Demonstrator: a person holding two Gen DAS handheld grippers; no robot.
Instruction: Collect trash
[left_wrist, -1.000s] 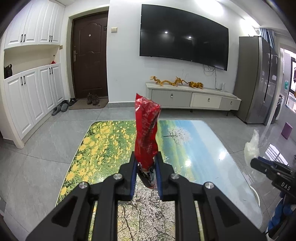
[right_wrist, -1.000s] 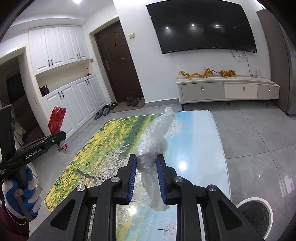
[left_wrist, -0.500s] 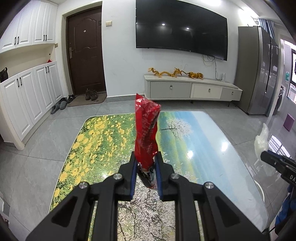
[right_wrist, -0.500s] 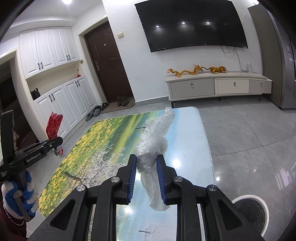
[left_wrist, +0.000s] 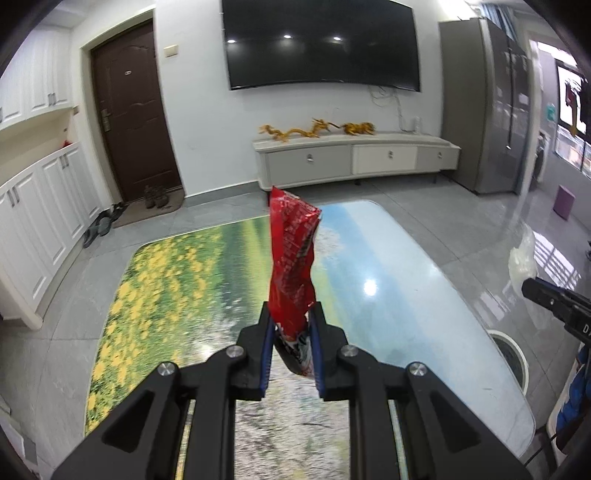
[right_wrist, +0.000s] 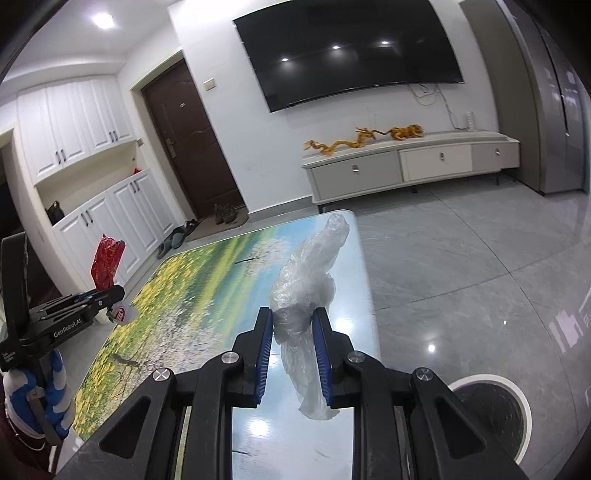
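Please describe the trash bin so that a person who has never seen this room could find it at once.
Start at the low table with the printed landscape of yellow flowers and blue sky. The trash bin stands on the grey floor tiles beside the table's right edge, near the right gripper. It alone is round, with a white rim and a dark inside.

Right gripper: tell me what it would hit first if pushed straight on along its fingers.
Probably the table top. The right gripper, shut on the clear plastic bag, points forward and down over the printed surface, nothing else showing in the way. The bin sits off to the right. Depth is uncertain.
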